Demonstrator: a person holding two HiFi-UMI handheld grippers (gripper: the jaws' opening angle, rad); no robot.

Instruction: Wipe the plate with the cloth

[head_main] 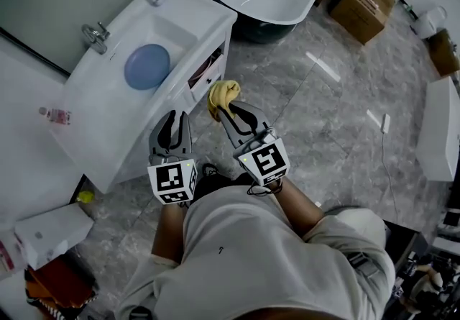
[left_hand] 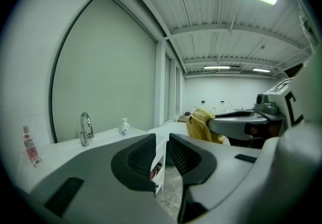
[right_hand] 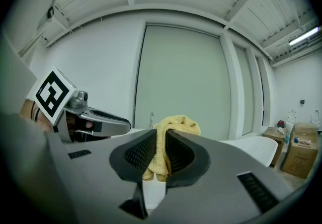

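Cloth [head_main: 222, 98] pinched in right gripper [head_main: 228, 114] jaws. Left gripper [head_main: 175, 120] jaws slightly apart, empty. Plate [head_main: 146, 67] lies in sink [head_main: 181, 29], well apart from both. No wiping yet, the whole wipe is left.

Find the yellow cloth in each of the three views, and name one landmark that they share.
Head view: cloth at centre, just above the middle.
Left gripper view: cloth right of centre.
Right gripper view: cloth at centre, pinched between the jaws.
Shared landmark: the tap.
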